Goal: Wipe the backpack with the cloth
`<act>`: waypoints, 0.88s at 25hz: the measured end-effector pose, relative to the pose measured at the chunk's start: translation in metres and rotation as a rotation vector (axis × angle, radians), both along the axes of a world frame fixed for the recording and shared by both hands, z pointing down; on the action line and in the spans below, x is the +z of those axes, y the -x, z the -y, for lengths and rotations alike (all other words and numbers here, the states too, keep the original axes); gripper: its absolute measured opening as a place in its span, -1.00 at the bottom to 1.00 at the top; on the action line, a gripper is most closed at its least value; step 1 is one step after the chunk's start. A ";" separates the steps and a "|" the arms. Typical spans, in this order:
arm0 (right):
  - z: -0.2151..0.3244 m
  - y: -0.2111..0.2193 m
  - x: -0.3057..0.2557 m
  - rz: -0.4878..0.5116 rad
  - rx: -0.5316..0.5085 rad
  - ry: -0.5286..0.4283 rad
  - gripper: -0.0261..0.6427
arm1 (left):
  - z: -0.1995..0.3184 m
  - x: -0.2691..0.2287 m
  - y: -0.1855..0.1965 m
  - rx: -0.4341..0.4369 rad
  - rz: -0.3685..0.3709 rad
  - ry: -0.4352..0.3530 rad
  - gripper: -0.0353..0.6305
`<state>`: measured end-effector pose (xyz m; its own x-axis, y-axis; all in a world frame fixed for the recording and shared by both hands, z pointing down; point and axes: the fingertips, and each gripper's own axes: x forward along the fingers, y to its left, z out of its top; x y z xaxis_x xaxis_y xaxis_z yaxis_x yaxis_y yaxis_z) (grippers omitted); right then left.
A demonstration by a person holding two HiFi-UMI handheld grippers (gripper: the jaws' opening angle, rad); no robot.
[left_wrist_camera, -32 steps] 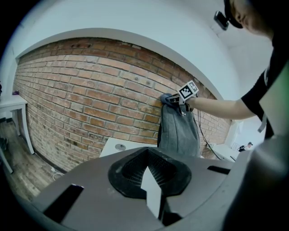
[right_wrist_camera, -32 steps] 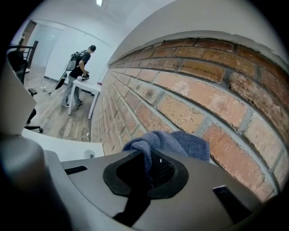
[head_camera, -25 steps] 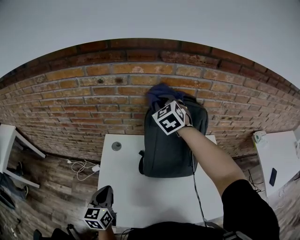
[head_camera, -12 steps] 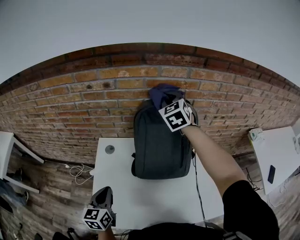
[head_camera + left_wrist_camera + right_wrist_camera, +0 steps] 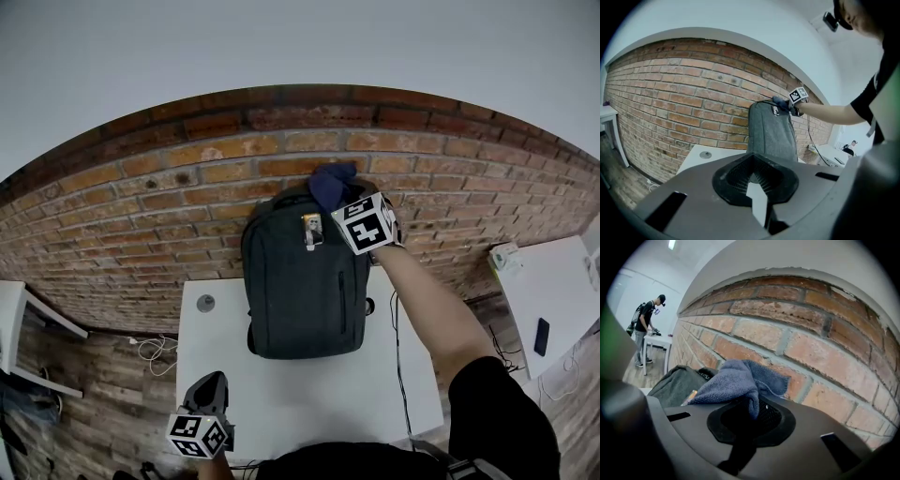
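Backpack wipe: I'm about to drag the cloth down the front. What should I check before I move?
1. Grip: right gripper shut on the cloth - ok.
2. Cloth touching the backpack: it sits at the top edge by the brick wall - cannot tell.
3. Backpack upright on the white table, against the wall - ok.
4. Left gripper bracing the bag: jaws apart, empty, low by the table's front edge, far from the bag - not ok.
5. Path down the front: a small tag near the top may snag - not ok.
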<state>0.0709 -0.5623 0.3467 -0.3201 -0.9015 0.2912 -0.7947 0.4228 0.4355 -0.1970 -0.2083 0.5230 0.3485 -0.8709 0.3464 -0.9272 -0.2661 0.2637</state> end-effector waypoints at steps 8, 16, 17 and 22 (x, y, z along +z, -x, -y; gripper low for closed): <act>0.001 -0.039 0.024 0.186 -0.004 0.124 -0.86 | 0.004 -0.004 -0.016 0.019 0.017 0.003 -0.91; 0.002 -0.044 0.025 0.154 0.002 0.090 -0.86 | -0.001 -0.005 -0.013 0.004 0.031 0.007 -0.91; 0.003 -0.046 0.024 0.151 0.006 0.091 -0.86 | -0.002 -0.006 -0.012 0.001 0.032 0.007 -0.91; 0.004 -0.072 0.042 0.100 0.049 0.130 -0.86 | -0.004 -0.005 -0.014 0.001 0.034 0.011 -0.91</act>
